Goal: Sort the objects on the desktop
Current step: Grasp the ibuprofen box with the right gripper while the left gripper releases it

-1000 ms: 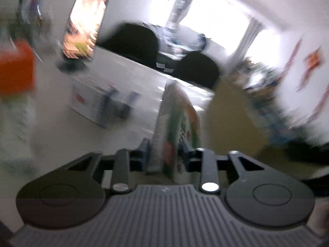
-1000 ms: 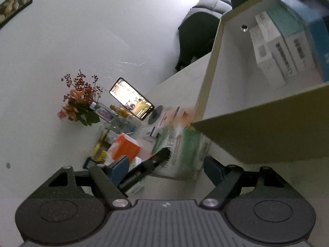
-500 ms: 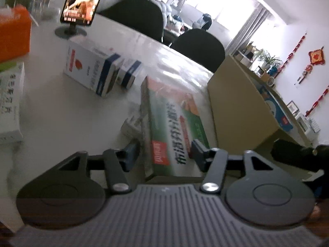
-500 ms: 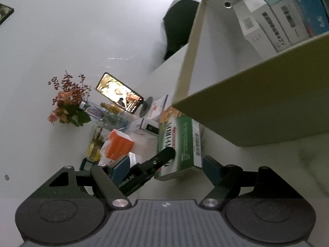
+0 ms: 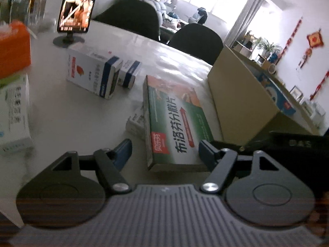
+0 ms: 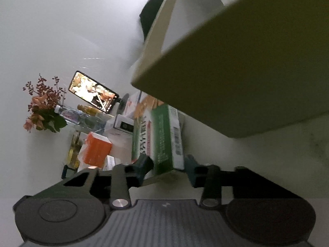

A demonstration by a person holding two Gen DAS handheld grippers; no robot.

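A green and white medicine box [image 5: 176, 123] lies flat on the white table, resting partly on a small white box [image 5: 136, 123]. My left gripper [image 5: 164, 151] is open around its near end, fingers apart from its sides. My right gripper [image 6: 166, 168] is open around the same green box [image 6: 162, 135] from the other side, its fingers close to the box's near end. The beige storage bin [image 5: 240, 103] stands just right of the box and holds several boxes; it fills the upper right of the right wrist view [image 6: 236, 65].
A white and blue box [image 5: 92, 74], a smaller one [image 5: 129, 75], an orange box [image 5: 12, 47], a white box [image 5: 14, 115] and a phone on a stand [image 5: 79, 6] are on the table. Flowers [image 6: 43, 107] and bottles stand by the wall. Black chairs [image 5: 195, 41] stand behind.
My left gripper laid the green box flat on the table, let go and opened. My right gripper moved in around the box's end.
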